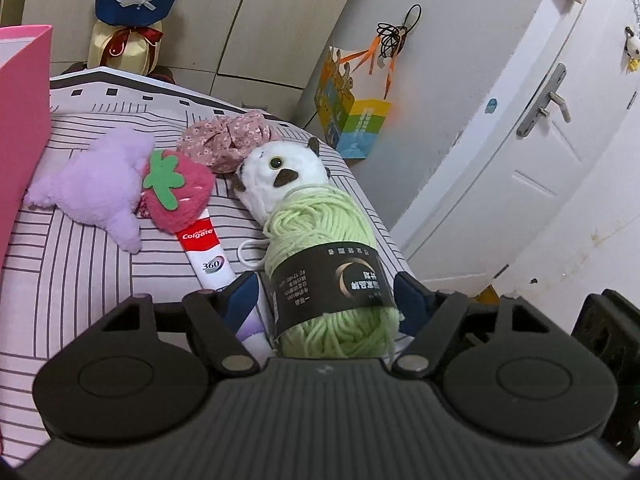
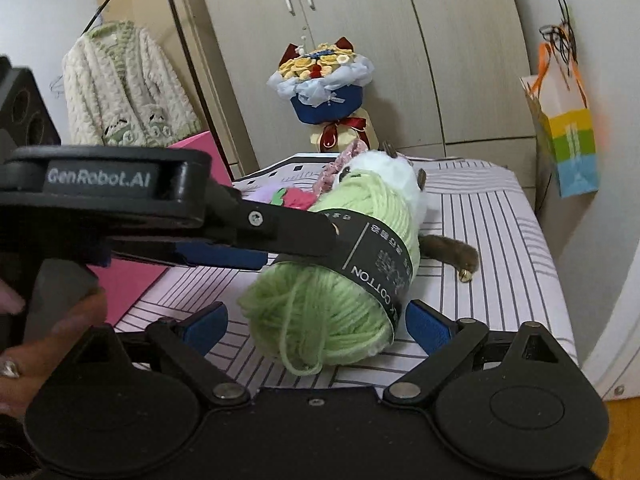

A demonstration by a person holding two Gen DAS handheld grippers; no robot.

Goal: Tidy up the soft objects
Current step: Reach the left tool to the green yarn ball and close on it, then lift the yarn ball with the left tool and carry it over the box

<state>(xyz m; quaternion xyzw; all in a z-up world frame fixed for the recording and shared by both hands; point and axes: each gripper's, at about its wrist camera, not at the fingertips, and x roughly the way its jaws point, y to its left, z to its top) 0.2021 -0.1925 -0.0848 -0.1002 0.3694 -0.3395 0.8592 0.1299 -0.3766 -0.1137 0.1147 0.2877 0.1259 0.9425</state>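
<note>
Striped bedding covers the bed [image 1: 80, 264] under both of your tools. Your left hand-held gripper [image 1: 326, 298] tilts downward with its blue pads [image 1: 412, 294] either side of the green yarn ball [image 1: 320, 248], right beside the black label; whether they press on it you cannot tell from here. Your right hand-held gripper [image 2: 316, 322] is spread wide around the same ball's near end, pads clear of the wool. Your fingers [image 2: 52, 332] wrap the left tool's handle at the left of the right wrist view.

Just beyond the yarn lies a white plush animal [image 1: 280, 172], touching it. Left of it sit a toothpaste tube [image 1: 204, 248], a strawberry plush [image 1: 176, 196], a purple plush [image 1: 96, 188] and a floral fabric piece [image 1: 228, 140]. A pink box [image 1: 20, 120] stands at the bed's left edge, its inside hidden.

Rightward, the bed's edge drops off near the yarn, facing a white door [image 1: 520, 120].
</note>
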